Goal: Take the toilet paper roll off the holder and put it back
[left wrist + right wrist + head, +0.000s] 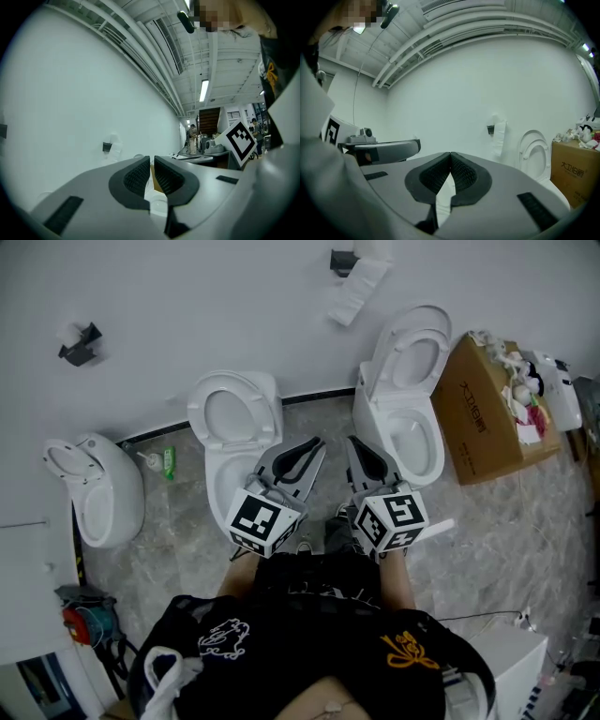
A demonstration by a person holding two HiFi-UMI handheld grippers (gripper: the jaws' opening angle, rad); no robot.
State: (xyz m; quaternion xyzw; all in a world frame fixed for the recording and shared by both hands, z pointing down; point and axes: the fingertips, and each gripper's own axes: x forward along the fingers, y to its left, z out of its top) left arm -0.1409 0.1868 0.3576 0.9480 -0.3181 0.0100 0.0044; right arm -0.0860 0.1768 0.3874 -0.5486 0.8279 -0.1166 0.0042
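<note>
The toilet paper roll (367, 259) hangs on the holder (343, 261). Both grippers are well apart from the holder and empty. The right gripper (450, 153) is pinched tight, and the left gripper (152, 159) is open just a crack. It is best to reach the holder first, open wide, then squeeze the roll gently.
</note>
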